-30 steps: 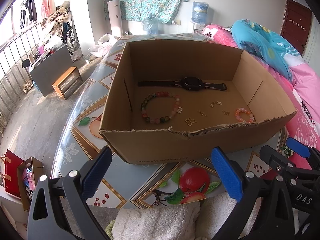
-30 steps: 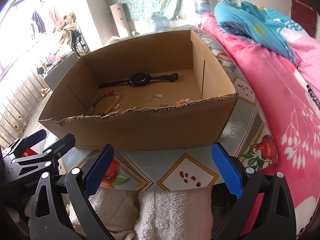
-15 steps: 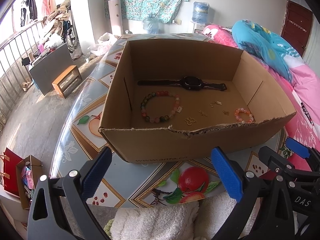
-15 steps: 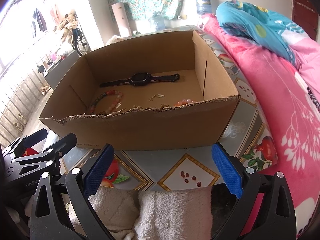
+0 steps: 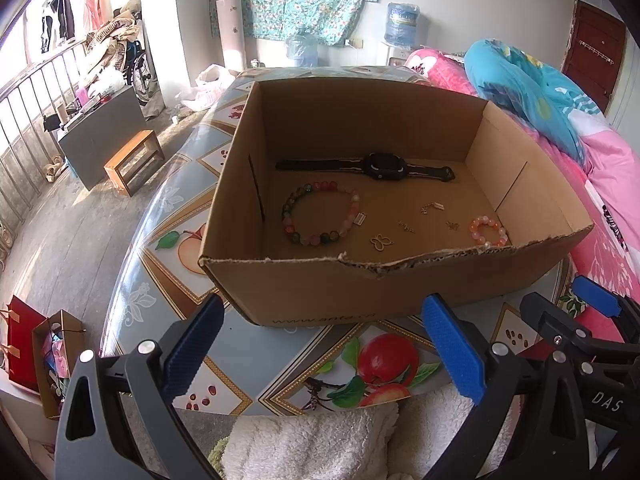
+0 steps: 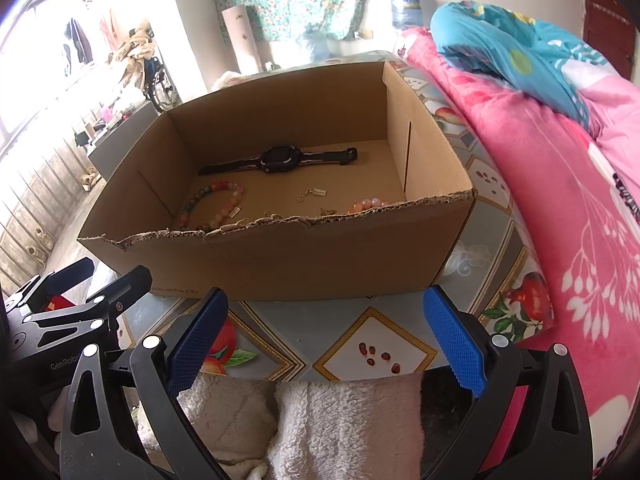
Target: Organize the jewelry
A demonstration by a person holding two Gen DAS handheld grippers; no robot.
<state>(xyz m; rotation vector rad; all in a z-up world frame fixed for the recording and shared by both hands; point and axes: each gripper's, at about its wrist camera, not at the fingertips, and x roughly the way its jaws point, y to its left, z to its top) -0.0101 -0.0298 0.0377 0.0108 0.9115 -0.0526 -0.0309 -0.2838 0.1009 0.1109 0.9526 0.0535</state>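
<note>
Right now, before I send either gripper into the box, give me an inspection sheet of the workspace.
Surface: table with a fruit-print cover; the cardboard box stands on it, open at the top, its near rim torn.
Job's things: all on the box floor: black watch laid flat at the back, big bead bracelet, small orange bracelet, butterfly charm, a few small gold pieces.
Clutter: white fluffy towel at the near table edge.
Grippers: left gripper and right gripper both open, holding nothing, short of the box.
Cables: nothing seen.
Surroundings: pink blanket on the right, water jug by the far wall.
</note>
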